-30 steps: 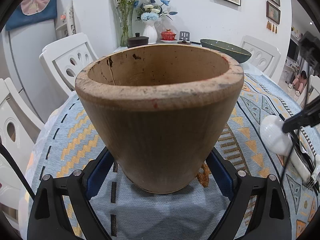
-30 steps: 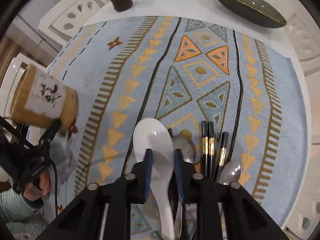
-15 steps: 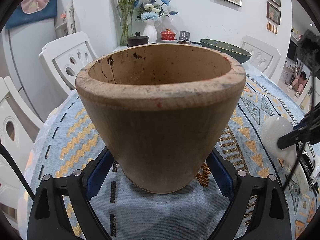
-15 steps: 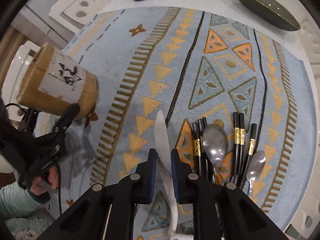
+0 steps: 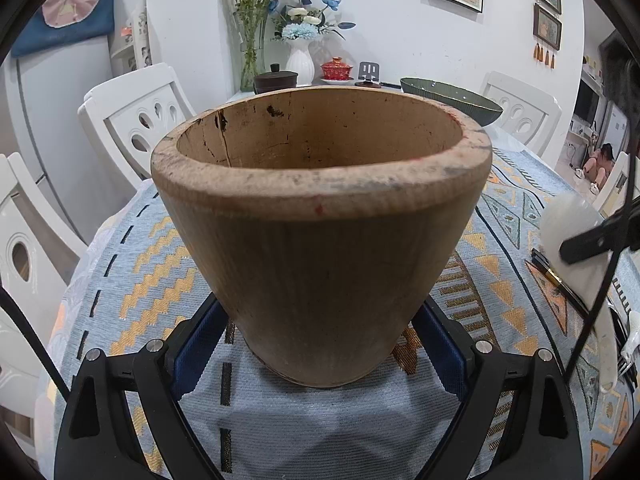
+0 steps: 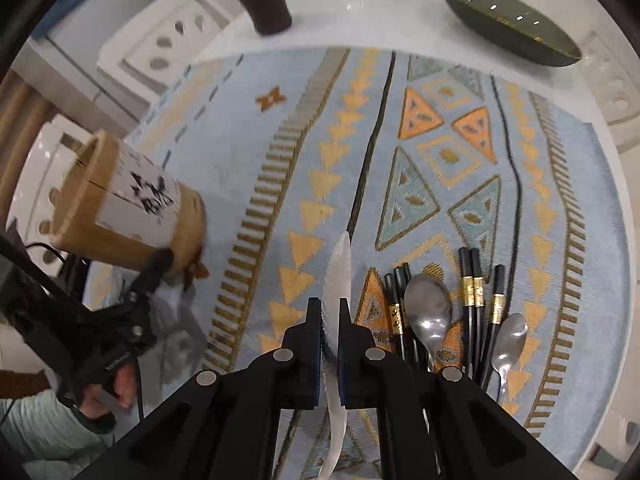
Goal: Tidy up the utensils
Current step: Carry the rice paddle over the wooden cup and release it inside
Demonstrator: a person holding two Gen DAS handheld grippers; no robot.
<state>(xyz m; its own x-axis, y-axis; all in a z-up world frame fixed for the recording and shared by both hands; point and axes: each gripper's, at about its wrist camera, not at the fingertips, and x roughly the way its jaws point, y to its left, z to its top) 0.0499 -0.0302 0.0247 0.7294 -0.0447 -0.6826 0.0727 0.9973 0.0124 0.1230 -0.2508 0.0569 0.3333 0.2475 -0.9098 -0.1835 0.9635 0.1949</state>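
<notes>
Nearby, chopsticks [image 6: 472, 304] and metal spoons [image 6: 430, 312] crowd the white spoon [image 6: 340, 276] — right jaws clamp it, left jaws grip the holder [image 5: 320, 216].

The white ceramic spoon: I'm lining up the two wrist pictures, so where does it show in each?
Left wrist: white ceramic spoon at the right edge, blurred, clamped by the right gripper's dark finger, off the cloth.
Right wrist: lower centre, seen edge-on between the pads of the right gripper.
Shared landmark: the wooden holder, filling the left view's centre; at the left edge in the right view.
</notes>
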